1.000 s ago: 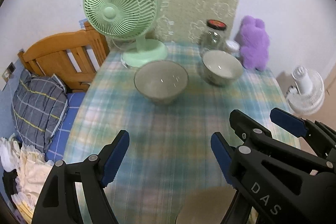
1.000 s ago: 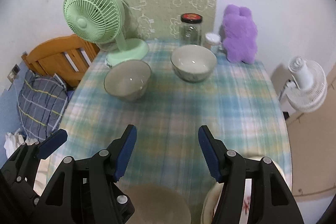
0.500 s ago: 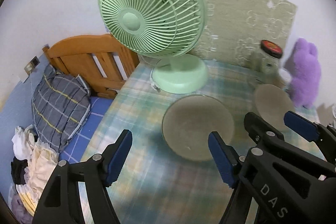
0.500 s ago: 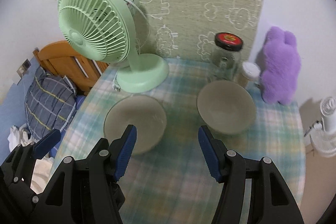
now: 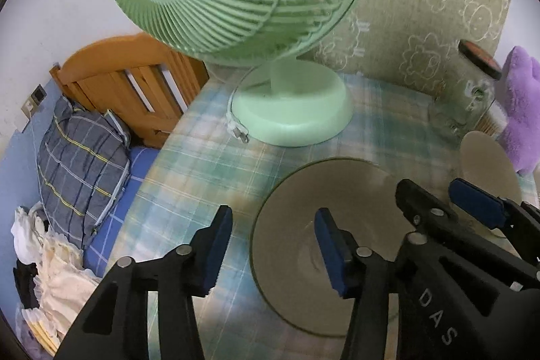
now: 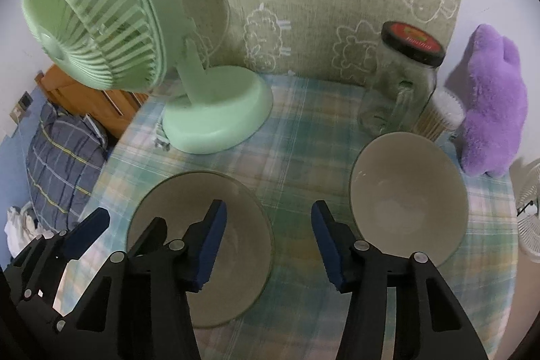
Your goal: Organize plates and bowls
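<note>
Two bowls are seen on the plaid-covered table (image 6: 303,130). The left bowl (image 5: 337,191), at lower centre of the left wrist view, has its near rim straddled by the left claw (image 5: 273,250), whose jaws are closing without yet pressing it. The right claw (image 6: 268,240), also closing, is held empty over the cloth between this bowl and the right bowl (image 6: 408,191), beneath a green fan (image 6: 101,22).

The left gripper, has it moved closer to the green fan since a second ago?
Yes. The left gripper has advanced toward the green fan, which now looms larger, and its closing jaws straddle the nearer bowl's rim.
</note>
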Demonstrator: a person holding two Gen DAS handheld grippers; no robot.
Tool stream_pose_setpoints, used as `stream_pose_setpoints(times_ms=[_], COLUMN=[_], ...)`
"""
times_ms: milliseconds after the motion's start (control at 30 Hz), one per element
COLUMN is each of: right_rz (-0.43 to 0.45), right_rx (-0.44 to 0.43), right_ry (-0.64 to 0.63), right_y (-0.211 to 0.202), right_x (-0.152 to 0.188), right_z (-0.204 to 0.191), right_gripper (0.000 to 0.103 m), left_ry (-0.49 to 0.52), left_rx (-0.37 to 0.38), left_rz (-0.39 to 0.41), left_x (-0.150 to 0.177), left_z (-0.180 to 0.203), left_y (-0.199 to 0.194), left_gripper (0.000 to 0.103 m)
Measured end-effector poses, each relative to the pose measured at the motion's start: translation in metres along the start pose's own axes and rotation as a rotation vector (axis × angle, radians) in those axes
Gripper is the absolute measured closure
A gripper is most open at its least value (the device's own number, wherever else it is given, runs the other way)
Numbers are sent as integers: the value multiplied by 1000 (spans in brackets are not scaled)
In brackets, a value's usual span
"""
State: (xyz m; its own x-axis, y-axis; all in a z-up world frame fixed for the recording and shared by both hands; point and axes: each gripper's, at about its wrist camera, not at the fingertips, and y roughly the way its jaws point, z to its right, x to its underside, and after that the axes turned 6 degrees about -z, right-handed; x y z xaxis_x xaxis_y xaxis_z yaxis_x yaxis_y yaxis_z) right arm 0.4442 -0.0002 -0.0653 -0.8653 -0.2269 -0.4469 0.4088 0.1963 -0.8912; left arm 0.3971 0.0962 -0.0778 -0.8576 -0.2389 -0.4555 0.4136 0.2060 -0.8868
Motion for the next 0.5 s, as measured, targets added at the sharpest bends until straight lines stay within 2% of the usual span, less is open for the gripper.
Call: stream_pose_setpoints(times_ms=[33,133,233,300,367,500], right_rz=[-6,-30,-42,-53,-60,-49], right_rx=[1,7,12,0,-11,-1], right_ry=[0,0,2,4,0,2], right_y=[4,16,23,28,30,30], right_x=[0,-1,0,1,1,3], right_z=[0,-1,0,1,-1,-5], right_gripper=[59,70,75,76,83,84], left_ry=[2,-3,-3,-7,-12,-6], left_rx=[9,18,14,4,-5,-10], left_rz=[-9,-22,-36,-43,-51,-49], left_x=[0,1,3,2,2,2], left_z=[0,1,2,0,-2,-3], left_y=[4,13,19,22,24,25], left_gripper=[56,62,68,77,84,86])
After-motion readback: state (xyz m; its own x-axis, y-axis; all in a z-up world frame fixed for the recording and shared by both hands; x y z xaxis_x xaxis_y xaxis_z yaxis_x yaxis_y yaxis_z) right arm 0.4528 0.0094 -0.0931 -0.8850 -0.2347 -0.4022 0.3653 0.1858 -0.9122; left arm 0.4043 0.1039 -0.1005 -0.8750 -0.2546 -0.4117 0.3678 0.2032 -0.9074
